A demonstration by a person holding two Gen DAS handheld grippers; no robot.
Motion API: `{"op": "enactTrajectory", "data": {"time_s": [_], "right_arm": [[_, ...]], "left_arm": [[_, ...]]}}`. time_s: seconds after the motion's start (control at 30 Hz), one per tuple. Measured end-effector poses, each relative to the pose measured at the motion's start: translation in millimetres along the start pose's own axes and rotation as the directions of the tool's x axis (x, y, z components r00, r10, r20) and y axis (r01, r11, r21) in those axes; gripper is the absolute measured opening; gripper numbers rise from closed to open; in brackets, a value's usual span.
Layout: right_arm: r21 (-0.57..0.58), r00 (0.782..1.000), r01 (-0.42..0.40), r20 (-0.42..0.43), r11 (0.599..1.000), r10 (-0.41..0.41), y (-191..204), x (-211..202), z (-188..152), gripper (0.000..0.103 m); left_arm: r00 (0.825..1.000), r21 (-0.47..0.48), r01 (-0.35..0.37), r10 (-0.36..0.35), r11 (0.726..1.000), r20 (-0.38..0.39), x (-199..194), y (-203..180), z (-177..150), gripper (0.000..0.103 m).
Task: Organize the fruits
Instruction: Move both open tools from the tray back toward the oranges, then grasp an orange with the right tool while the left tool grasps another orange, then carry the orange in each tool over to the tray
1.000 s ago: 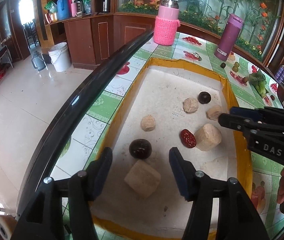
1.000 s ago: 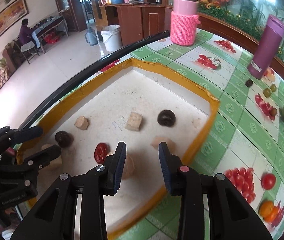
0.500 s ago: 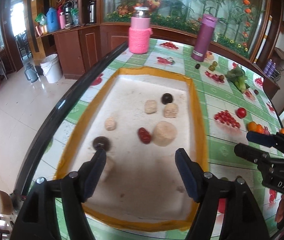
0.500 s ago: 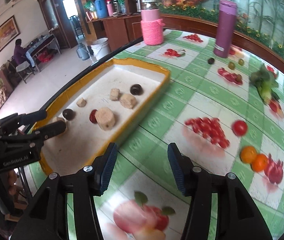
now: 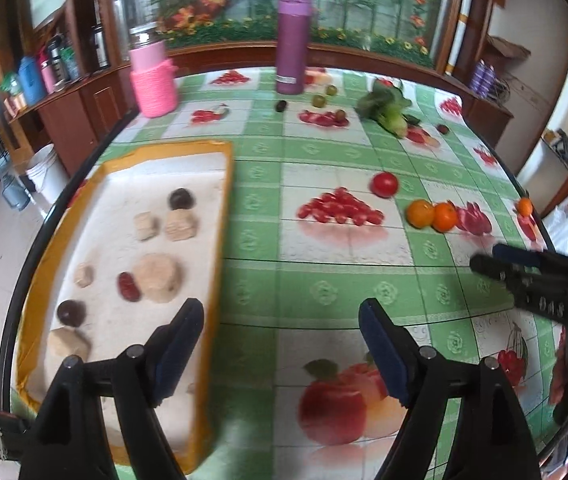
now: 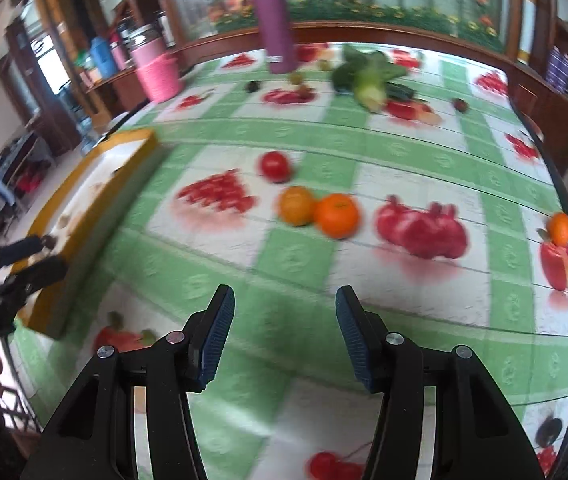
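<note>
The left gripper (image 5: 280, 332) hangs with jaws wide apart over the tablecloth (image 5: 324, 280), beside the yellow-rimmed tray (image 5: 220, 240); two oranges (image 5: 432, 216) lie toward the table's right edge.

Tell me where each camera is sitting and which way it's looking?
Left wrist: on the left gripper, jaws open, facing across the yellow tray and tablecloth; the right gripper pokes in.
Right wrist: on the right gripper, jaws open, facing the two oranges; the left gripper shows at left.
Shared: tray, tomato, oranges, purple bottle.
</note>
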State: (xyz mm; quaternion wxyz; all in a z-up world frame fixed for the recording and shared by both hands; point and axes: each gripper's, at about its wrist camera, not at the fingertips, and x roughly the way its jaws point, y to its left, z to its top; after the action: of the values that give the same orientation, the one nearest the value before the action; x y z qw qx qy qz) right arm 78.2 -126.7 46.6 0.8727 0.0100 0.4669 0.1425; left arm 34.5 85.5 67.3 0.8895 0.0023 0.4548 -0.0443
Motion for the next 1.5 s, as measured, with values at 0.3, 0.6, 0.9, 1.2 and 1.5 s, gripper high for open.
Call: {"op": "enactTrajectory", "data": {"time_s": [0.3,0.6,0.9,1.2,1.5], "right_arm": [[-0.041,0.999,-0.026,-0.03,0.999,0.025,-25.1,48.6,36.7,0.06],[-0.003,0.997,-0.074,0.012,0.997,0.074,-49.8,43.4,25.0,0.035],[0.153,0.997,0.024,0.069,0.988,-0.035,-111.4,-1.4,-18.0,0.036],[0.19,0.998,0.017,0.057,0.982,-0.028,-114.4,1.3,-22.9,0.036],[0.142,0.998,0.01,0.067,0.99,-0.02,-88.9,-13.7,-30.7,0.036]], "left_arm": [[0.999,0.058,0.003,0.0,0.998,-0.05,25.4,-41.0,17.1,0.082],[0.996,0.072,0.016,-0.009,0.997,-0.088,59.4,-71.6,38.3,0.082],[0.993,0.02,0.069,-0.067,0.997,-0.101,112.7,-123.3,70.4,0.081],[0.995,0.048,0.06,-0.056,0.997,-0.077,124.2,-129.5,74.3,0.034],[0.984,0.04,0.158,-0.154,0.987,-0.094,83.2,-100.9,36.2,0.034]]}}
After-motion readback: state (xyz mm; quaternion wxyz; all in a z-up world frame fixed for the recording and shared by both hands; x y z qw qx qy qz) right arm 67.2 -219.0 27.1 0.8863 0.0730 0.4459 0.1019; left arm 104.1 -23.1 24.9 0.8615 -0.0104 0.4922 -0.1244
